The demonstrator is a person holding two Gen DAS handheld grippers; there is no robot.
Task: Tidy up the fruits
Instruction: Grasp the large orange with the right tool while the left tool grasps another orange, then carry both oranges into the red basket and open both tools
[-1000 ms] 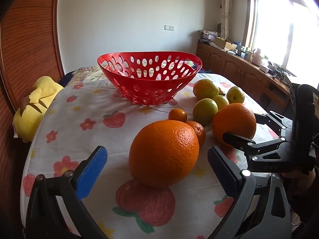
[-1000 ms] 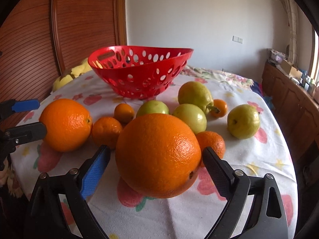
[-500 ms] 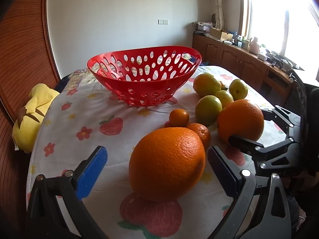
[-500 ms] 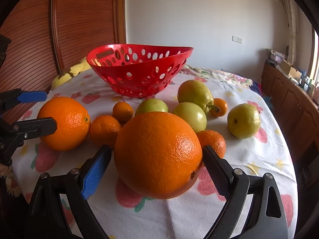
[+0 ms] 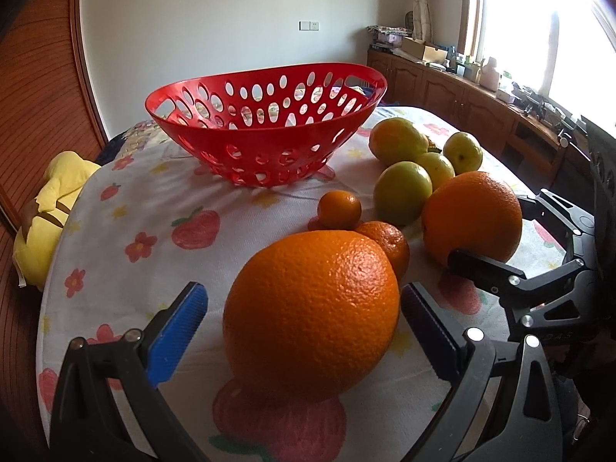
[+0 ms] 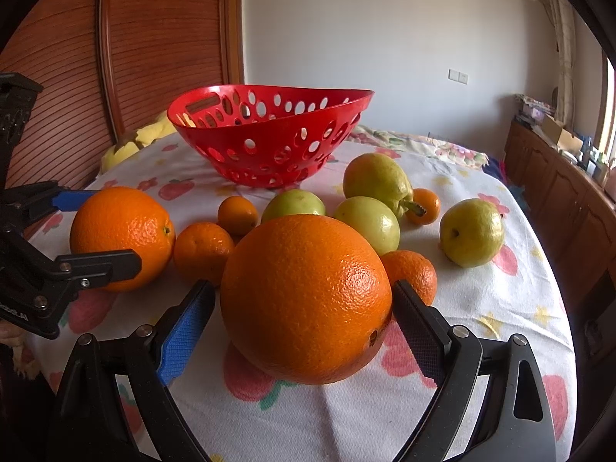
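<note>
**Two big oranges bracketed, basket waiting**

The left gripper (image 5: 300,321) straddles a large orange (image 5: 312,317) on the worktop (image 5: 127,208); its jaws stand wide, the right pad just beside the peel and the blue left pad apart from it. The right gripper (image 6: 302,317) frames a second large orange (image 6: 306,298) the same way, jaws wide, right pad close to touching, left pad clear.

Both fruits look heavy for their size, firm and round, with a pebbled peel that should give the ribbed pads fair purchase. Being spheres, they will likely roll or squirt out if pinched off-centre, so the hold belongs across the widest girth, level with the middle.

The red perforated basket (image 6: 269,146) sits further back on the flowered cloth; through its holes nothing shows inside, though its floor is not fully visible. Small mandarins (image 6: 202,250) and green-yellow fruits (image 6: 471,231) lie loose between the basket and the oranges
</note>
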